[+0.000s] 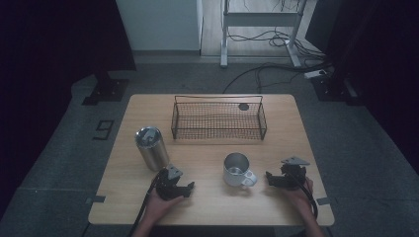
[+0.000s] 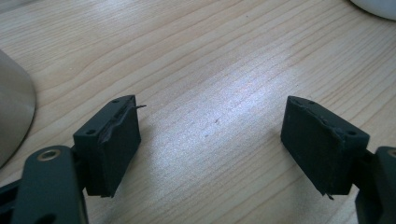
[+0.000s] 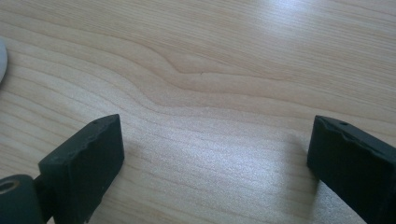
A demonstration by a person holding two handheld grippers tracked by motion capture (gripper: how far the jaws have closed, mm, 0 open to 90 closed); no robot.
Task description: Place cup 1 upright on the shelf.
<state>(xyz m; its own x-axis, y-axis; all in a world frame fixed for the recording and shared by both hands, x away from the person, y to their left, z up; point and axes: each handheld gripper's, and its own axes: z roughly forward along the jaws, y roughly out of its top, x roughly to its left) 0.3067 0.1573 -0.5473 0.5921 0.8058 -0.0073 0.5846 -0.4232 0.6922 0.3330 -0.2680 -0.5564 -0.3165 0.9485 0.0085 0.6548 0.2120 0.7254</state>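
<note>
My left gripper [image 1: 189, 187] rests low on the wooden table [image 1: 212, 207] near its front edge, just right of a tall steel tumbler [image 1: 149, 148]. In the left gripper view its jaws stand apart over bare wood, left gripper [image 2: 212, 135] open, with the tumbler's side [image 2: 11, 112] at the left edge. My right gripper [image 1: 270, 178] lies at the front right and points toward a metal mug [image 1: 236, 169] with a pale handle. The right gripper [image 3: 215, 149] is open too, with only wood grain between its fingers.
A black wire basket [image 1: 218, 118] stands across the back middle of the table, with a small dark round spot [image 1: 243, 106] behind it. The mug's rim [image 2: 378, 7] shows at the top right of the left gripper view. Dark floor surrounds the table.
</note>
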